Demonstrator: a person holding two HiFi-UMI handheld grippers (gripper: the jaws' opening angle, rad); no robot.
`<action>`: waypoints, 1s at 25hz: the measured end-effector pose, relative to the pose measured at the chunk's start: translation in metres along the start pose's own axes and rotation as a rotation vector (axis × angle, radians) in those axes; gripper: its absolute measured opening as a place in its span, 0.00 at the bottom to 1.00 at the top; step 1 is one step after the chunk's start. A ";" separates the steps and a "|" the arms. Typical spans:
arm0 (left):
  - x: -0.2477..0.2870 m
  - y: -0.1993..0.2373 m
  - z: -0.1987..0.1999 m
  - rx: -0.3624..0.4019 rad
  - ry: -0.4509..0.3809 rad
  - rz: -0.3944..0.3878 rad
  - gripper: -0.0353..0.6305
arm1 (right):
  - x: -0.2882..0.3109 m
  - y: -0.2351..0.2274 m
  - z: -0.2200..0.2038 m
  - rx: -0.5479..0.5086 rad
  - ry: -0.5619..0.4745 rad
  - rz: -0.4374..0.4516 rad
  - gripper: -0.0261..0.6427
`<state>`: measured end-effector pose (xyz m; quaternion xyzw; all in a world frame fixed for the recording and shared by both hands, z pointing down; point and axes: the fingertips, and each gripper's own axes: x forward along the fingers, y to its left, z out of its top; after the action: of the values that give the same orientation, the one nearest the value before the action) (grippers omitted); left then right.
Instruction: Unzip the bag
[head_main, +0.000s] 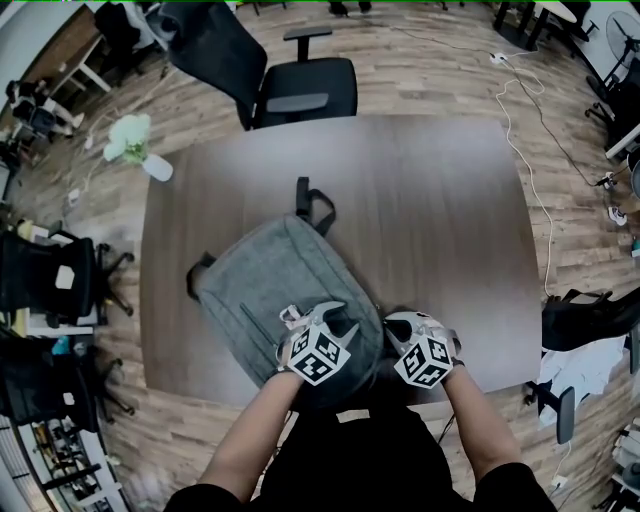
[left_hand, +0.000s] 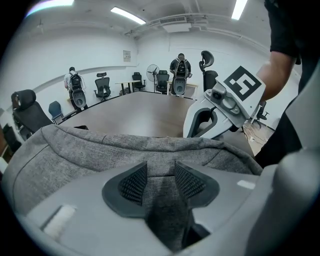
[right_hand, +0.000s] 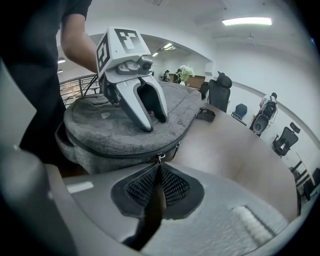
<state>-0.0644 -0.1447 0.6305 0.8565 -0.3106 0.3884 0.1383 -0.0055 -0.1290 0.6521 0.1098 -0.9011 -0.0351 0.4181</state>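
A grey fabric backpack (head_main: 270, 290) lies flat on the brown table (head_main: 430, 220), its near end at the front edge by both grippers. My left gripper (head_main: 320, 322) rests on the bag's top; in the left gripper view its pads (left_hand: 135, 182) pinch a fold of the grey fabric (left_hand: 156, 185). My right gripper (head_main: 398, 325) is at the bag's right side. In the right gripper view its jaws (right_hand: 159, 177) are shut on the metal zipper pull (right_hand: 159, 160) of the dark zip line (right_hand: 115, 150). The left gripper (right_hand: 154, 121) also shows there, pressed on the bag.
A black office chair (head_main: 300, 85) stands at the table's far edge. The bag's black handle (head_main: 312, 205) points toward it. A white vase with flowers (head_main: 140, 150) and cables (head_main: 530, 150) are on the floor. People stand at the room's far end (left_hand: 180, 72).
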 end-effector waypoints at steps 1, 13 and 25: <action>0.000 0.000 0.000 -0.001 0.000 0.000 0.32 | -0.002 0.002 0.000 -0.004 0.003 -0.001 0.05; 0.000 0.005 0.000 -0.026 -0.009 0.029 0.32 | -0.021 0.030 -0.003 0.001 0.035 -0.062 0.06; 0.013 0.022 0.016 -0.100 -0.015 0.074 0.32 | -0.042 0.052 -0.008 0.029 0.044 -0.090 0.06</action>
<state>-0.0622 -0.1751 0.6295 0.8395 -0.3618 0.3707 0.1640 0.0185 -0.0689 0.6337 0.1569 -0.8863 -0.0385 0.4340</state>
